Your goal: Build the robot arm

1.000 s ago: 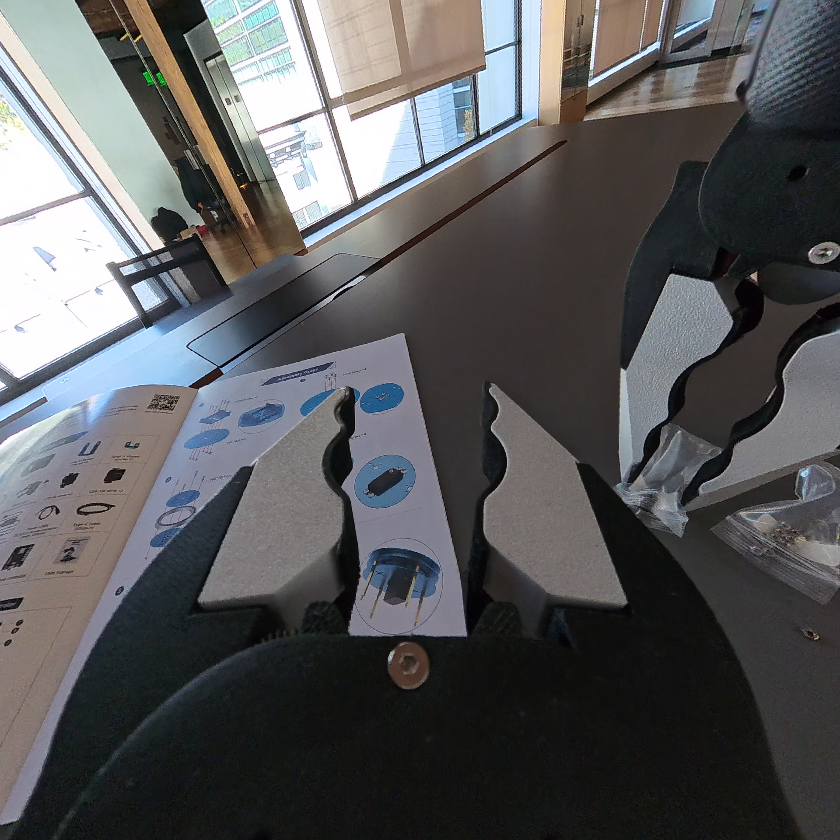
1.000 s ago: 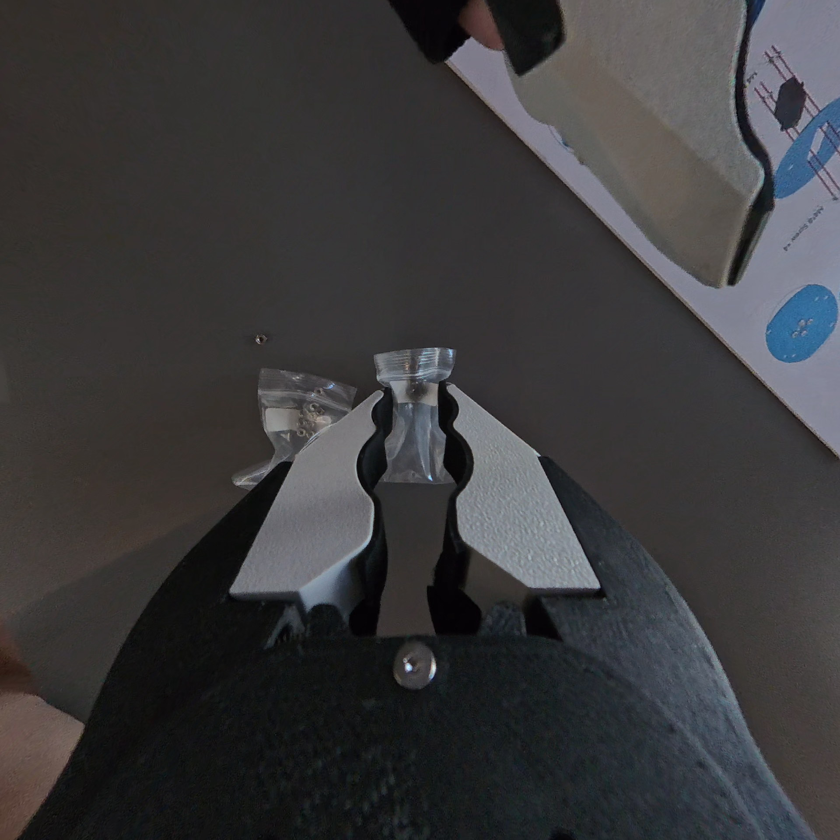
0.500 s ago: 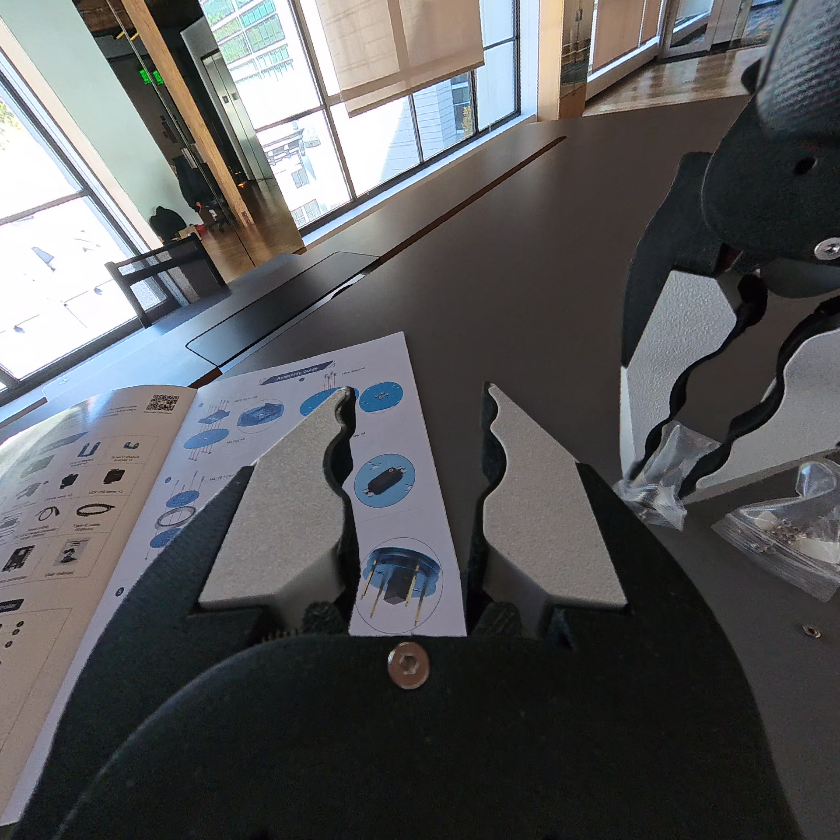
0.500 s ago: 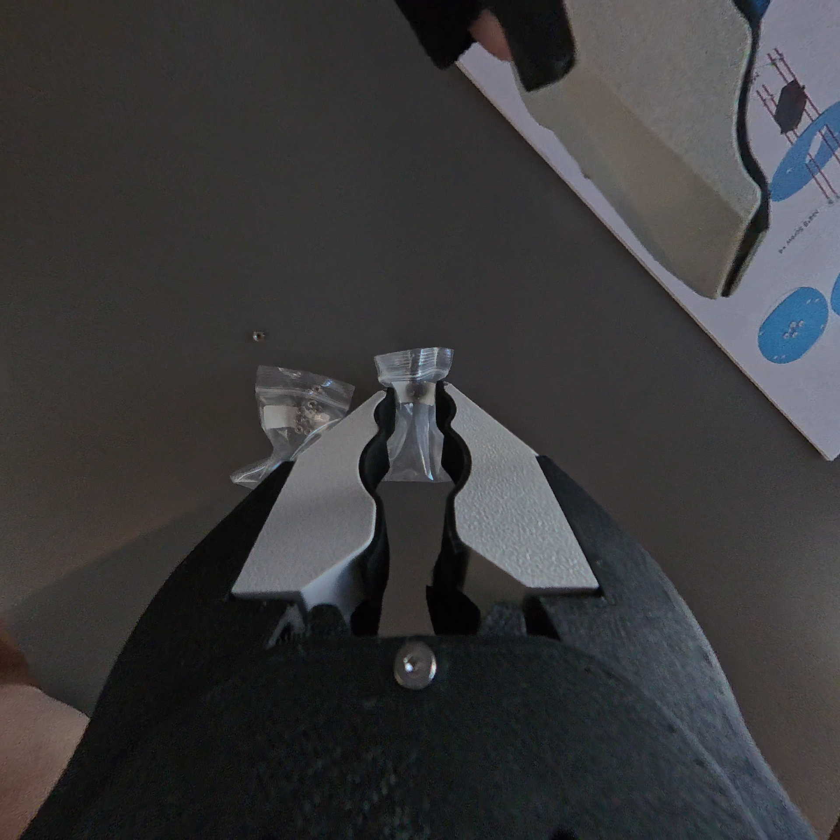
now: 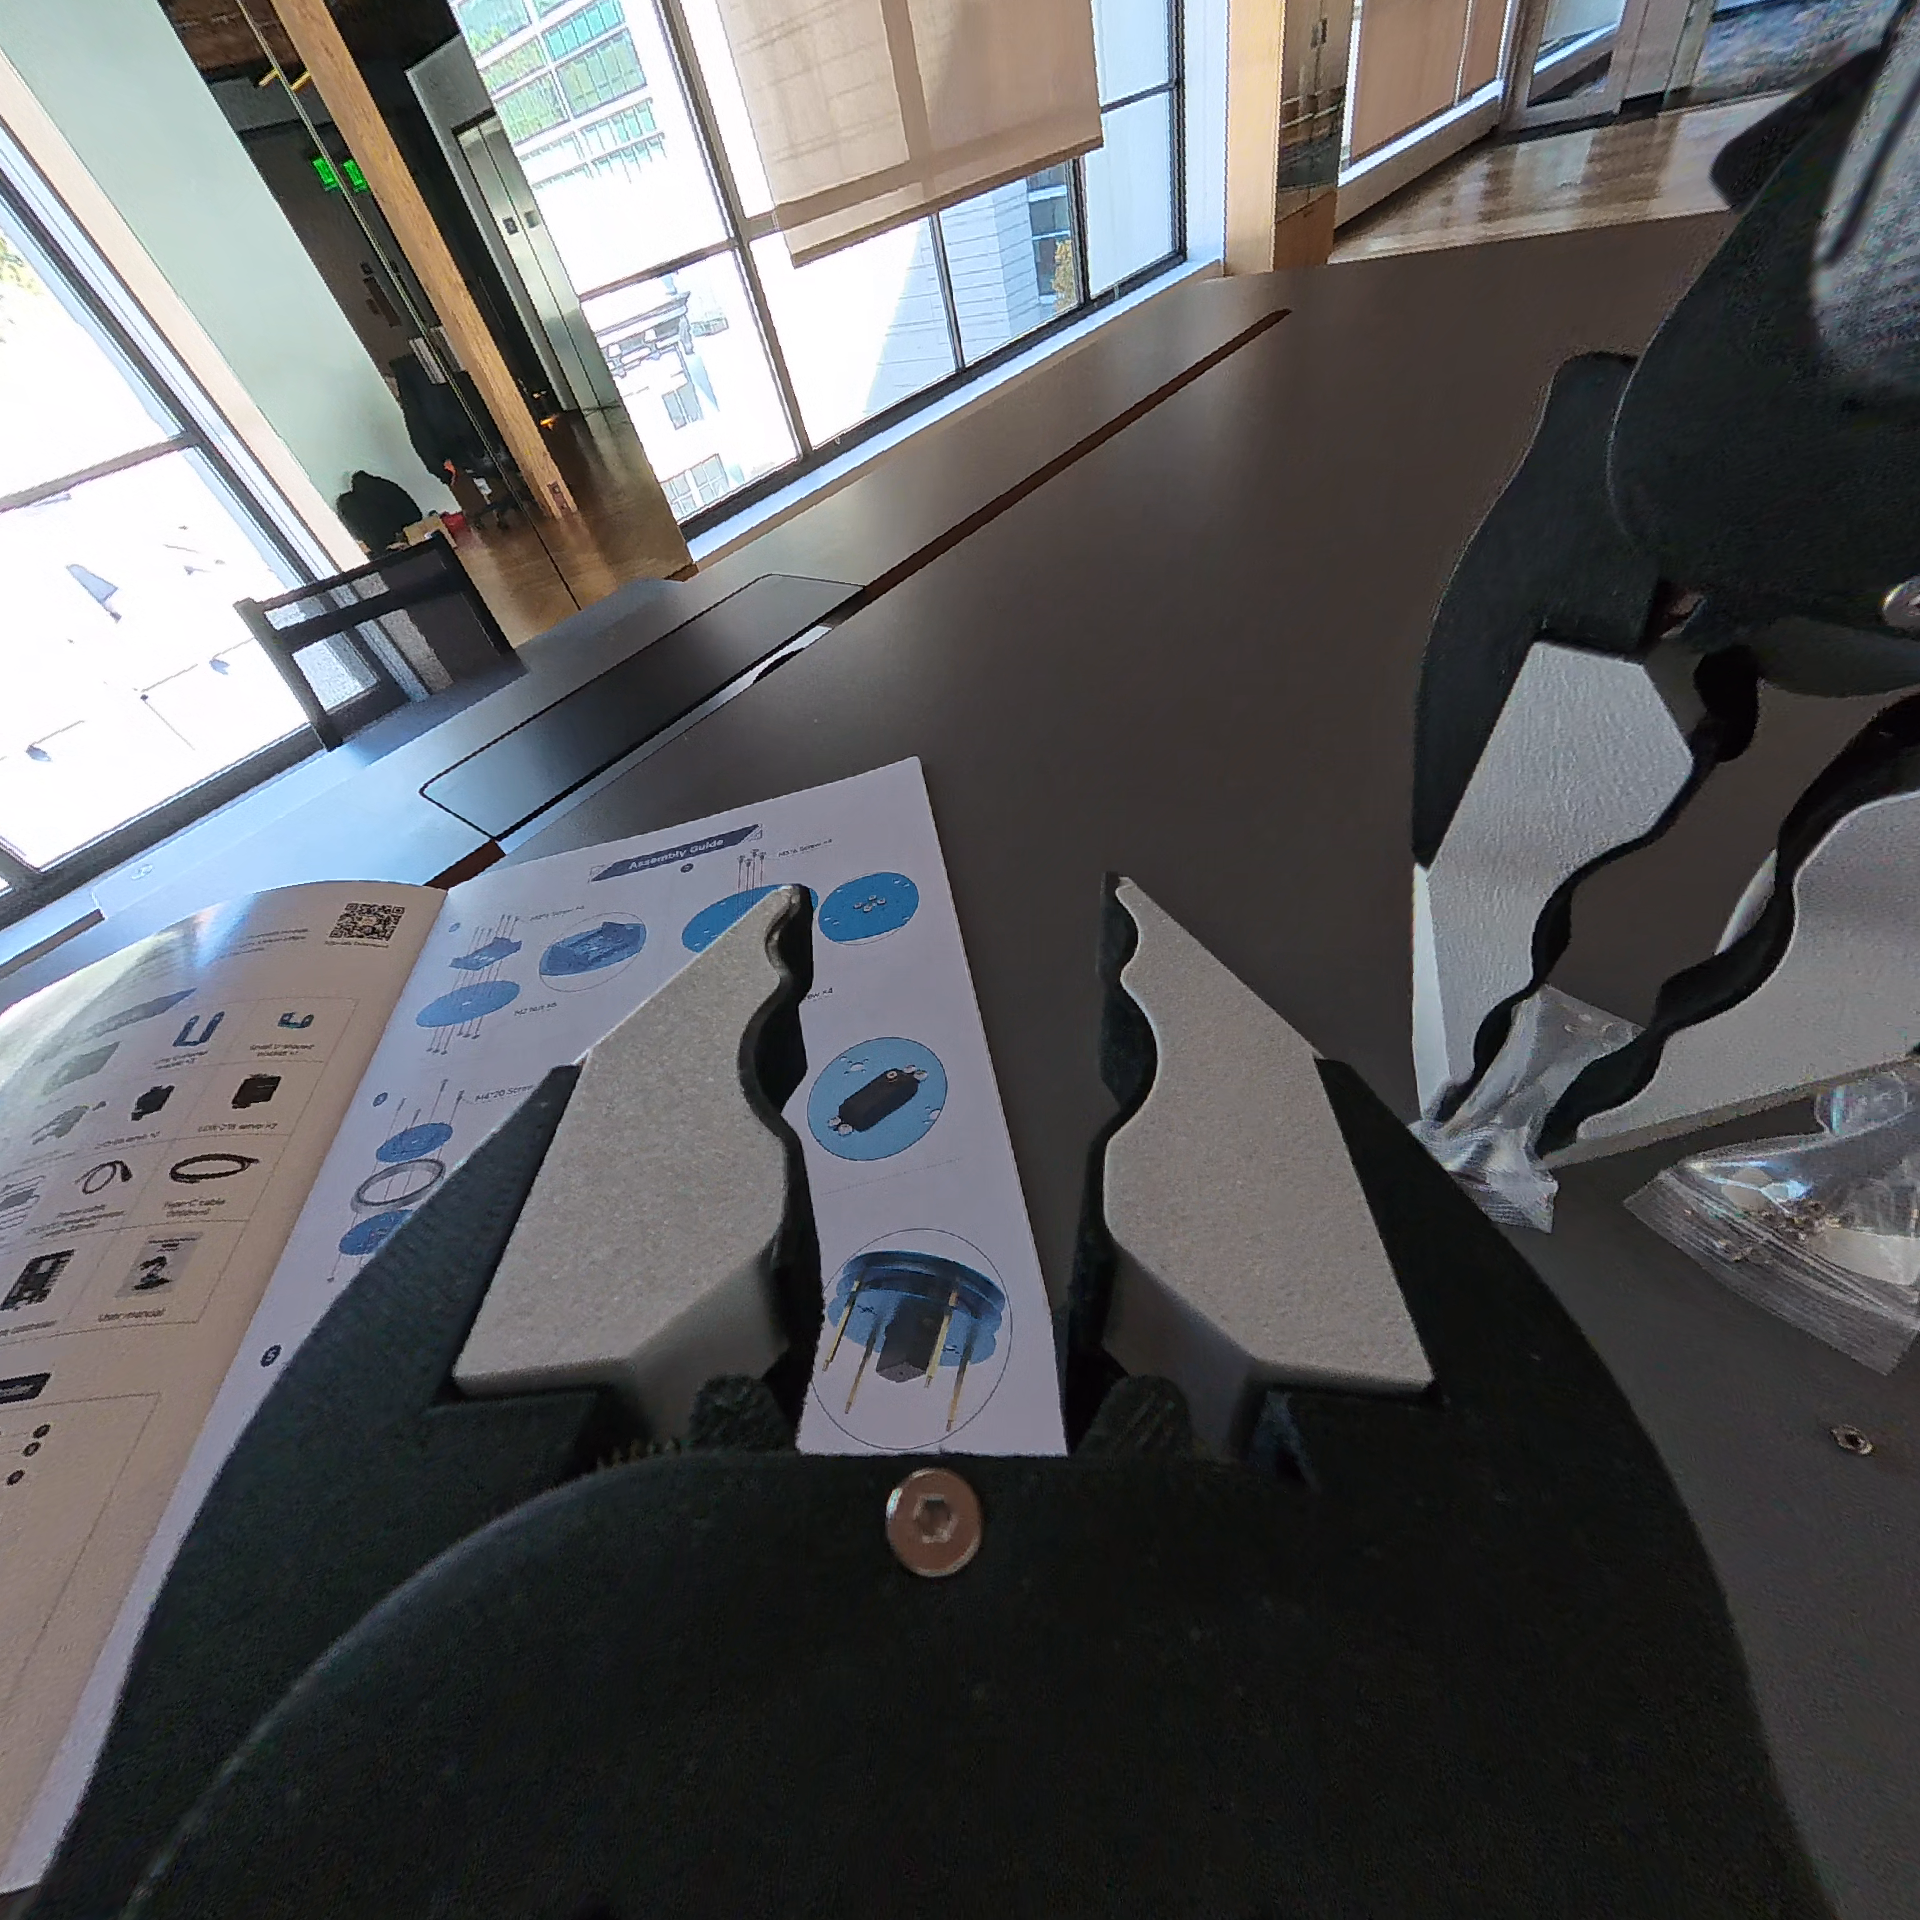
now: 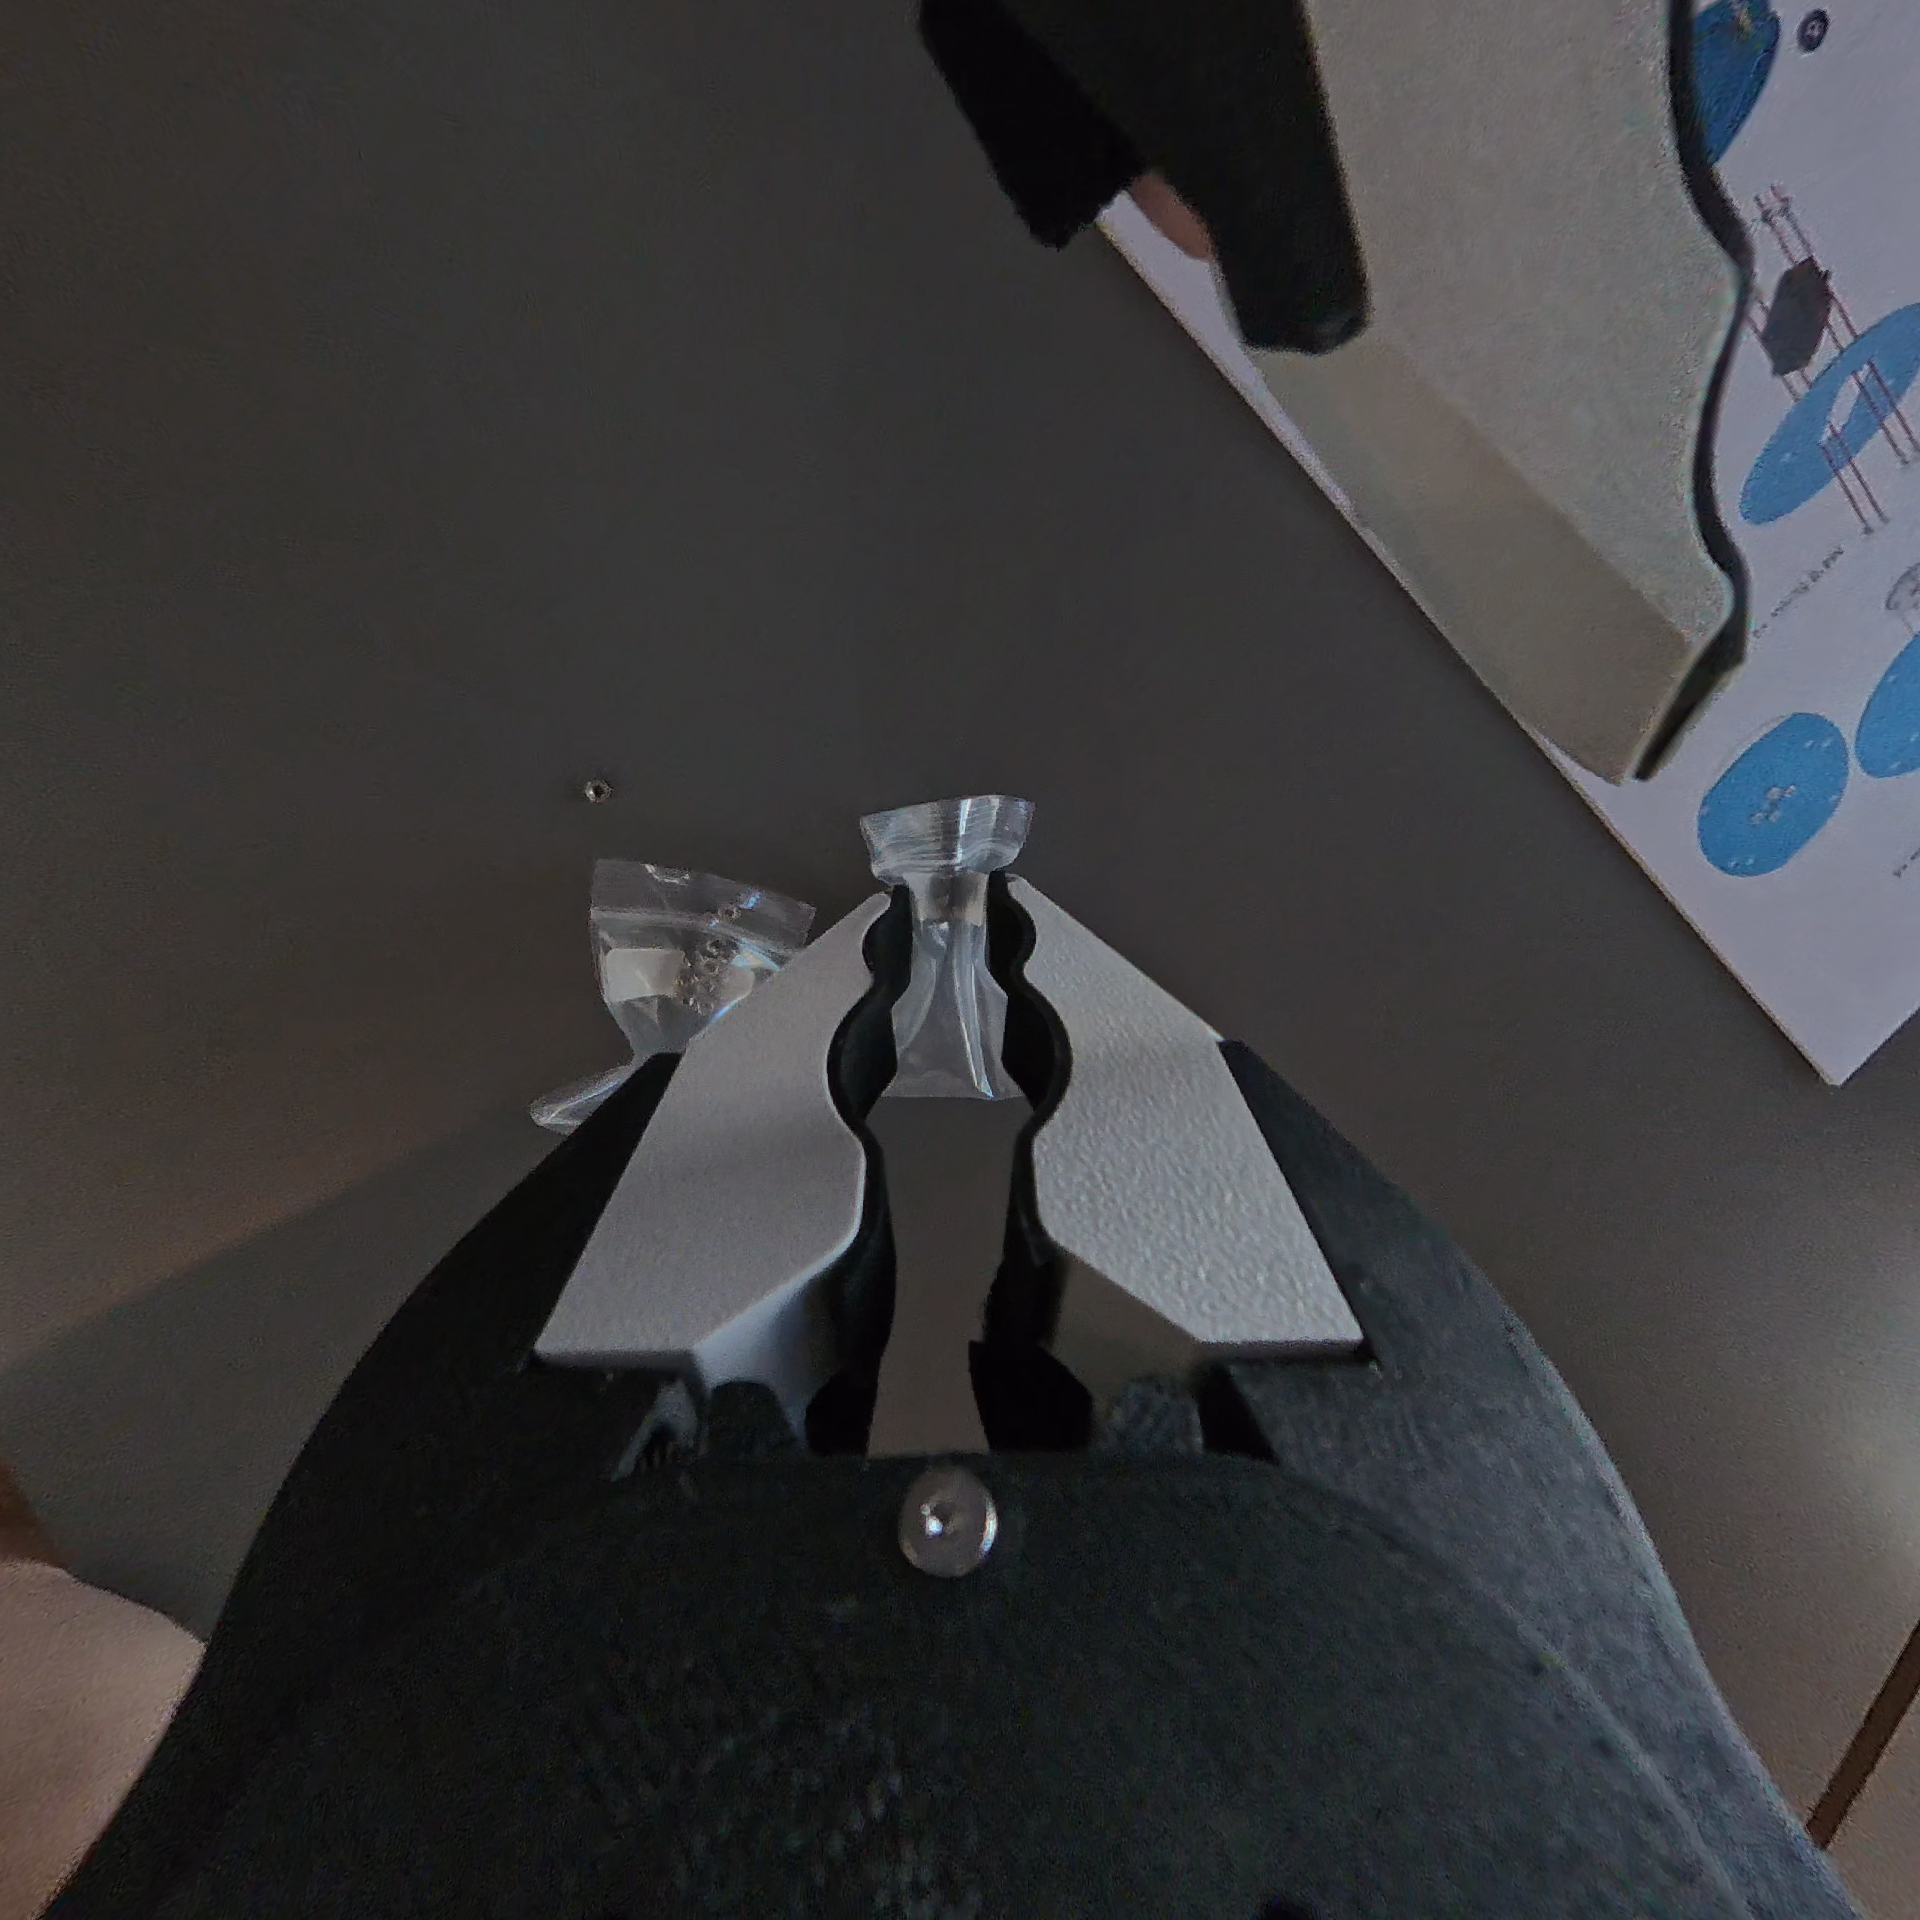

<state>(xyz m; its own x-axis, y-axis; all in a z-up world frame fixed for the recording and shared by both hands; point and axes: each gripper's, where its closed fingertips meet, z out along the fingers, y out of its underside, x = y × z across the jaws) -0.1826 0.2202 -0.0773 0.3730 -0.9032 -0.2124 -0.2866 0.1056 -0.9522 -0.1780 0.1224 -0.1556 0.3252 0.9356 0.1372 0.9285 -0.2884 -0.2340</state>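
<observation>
The small clear bag (image 6: 948, 966) pinched at the right gripper (image 6: 943, 891) tips held a dark piece too small to identify. The open booklet (image 5: 260, 1091) ran past the left edge; the second bag (image 5: 1808, 1236) was cropped at the right.

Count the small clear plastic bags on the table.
2. One bag is pinched in the right hand-held gripper; the other bag lies on the dark table just to its left. More may lie out of view.

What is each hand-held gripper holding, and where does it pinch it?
The right hand-held gripper pinches a small clear plastic bag near its top, just under the sealed end. The left hand-held gripper is open, holding nothing.
</observation>
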